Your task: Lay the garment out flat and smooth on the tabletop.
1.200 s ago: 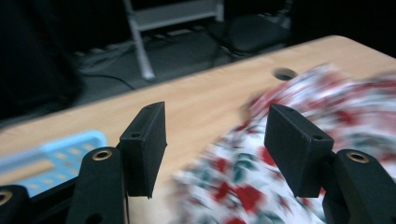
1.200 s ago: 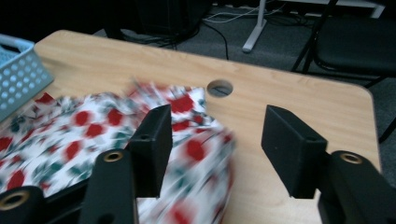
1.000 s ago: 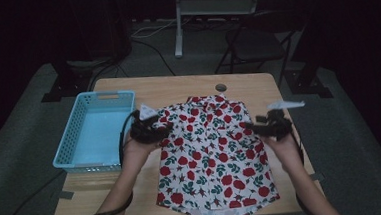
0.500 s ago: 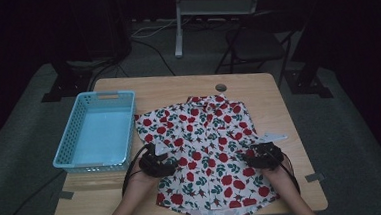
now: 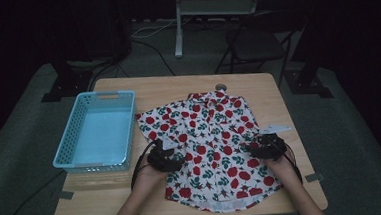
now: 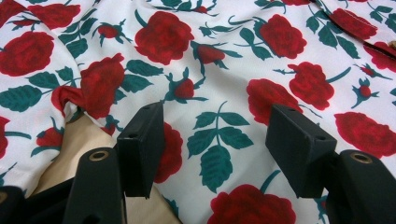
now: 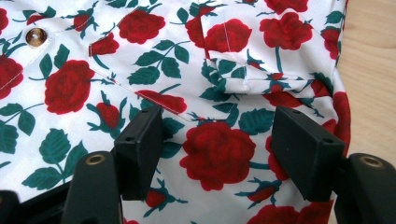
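Note:
A white short-sleeved shirt (image 5: pixel 206 146) printed with red roses and green leaves lies spread flat on the wooden table (image 5: pixel 177 88), collar at the far side. My left gripper (image 5: pixel 165 158) rests over the shirt's left side edge, and in the left gripper view it (image 6: pixel 212 140) stands open with the rose fabric (image 6: pixel 224 70) lying between the jaws. My right gripper (image 5: pixel 267 147) sits over the shirt's right side edge. In the right gripper view it (image 7: pixel 217 140) is open above the cloth (image 7: pixel 140 60), near a folded seam and a brown button (image 7: pixel 36 37).
A light blue plastic basket (image 5: pixel 99 131) stands on the table's left half, close to the shirt's left sleeve. A small round dark object (image 5: pixel 221 86) lies near the far table edge. Beyond the table are a chair (image 5: pixel 254 43), cables and a dark floor.
Both grippers have come down from the shirt's shoulders to its lower sides, toward the person. The shirt now lies flatter and more spread out.

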`<state>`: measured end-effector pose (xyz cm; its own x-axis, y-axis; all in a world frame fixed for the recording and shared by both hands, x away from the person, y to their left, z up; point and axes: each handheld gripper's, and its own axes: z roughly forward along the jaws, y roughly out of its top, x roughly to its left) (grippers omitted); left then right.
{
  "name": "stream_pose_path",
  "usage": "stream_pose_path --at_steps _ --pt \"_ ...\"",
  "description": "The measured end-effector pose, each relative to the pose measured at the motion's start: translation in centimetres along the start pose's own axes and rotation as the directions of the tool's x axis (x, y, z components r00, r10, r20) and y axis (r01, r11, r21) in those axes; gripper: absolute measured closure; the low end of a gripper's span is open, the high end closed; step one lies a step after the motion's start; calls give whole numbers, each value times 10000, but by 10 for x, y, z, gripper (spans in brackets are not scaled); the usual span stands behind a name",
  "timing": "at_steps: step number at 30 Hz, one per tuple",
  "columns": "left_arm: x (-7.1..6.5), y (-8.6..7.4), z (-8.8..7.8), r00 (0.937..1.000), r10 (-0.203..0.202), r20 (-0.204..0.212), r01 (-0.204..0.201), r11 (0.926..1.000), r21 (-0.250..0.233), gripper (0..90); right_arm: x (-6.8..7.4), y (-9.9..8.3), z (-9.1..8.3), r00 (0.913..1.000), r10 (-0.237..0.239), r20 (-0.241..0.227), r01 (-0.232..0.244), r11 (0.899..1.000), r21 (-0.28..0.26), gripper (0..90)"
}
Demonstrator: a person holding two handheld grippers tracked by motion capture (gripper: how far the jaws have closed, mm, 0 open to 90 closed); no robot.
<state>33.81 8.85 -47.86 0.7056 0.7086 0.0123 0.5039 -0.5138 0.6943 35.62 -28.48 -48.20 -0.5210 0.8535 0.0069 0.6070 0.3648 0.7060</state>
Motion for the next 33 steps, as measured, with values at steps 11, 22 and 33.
stream_pose_path --at_steps 11,22,33 --pt "0 9 9 9993 -273 264 277 9995 -132 383 -20 -5 -6 9984 527 209 -527 9986 -1 315" --pt "-7 -18 -23 9988 -496 -4 496 9985 -242 293 -15 10 -16 9977 674 119 -667 9966 -481 295" --pt "-13 -43 -51 9953 -930 286 945 9941 -537 161 -20 31 -10 9970 772 97 -768 9963 -378 275"
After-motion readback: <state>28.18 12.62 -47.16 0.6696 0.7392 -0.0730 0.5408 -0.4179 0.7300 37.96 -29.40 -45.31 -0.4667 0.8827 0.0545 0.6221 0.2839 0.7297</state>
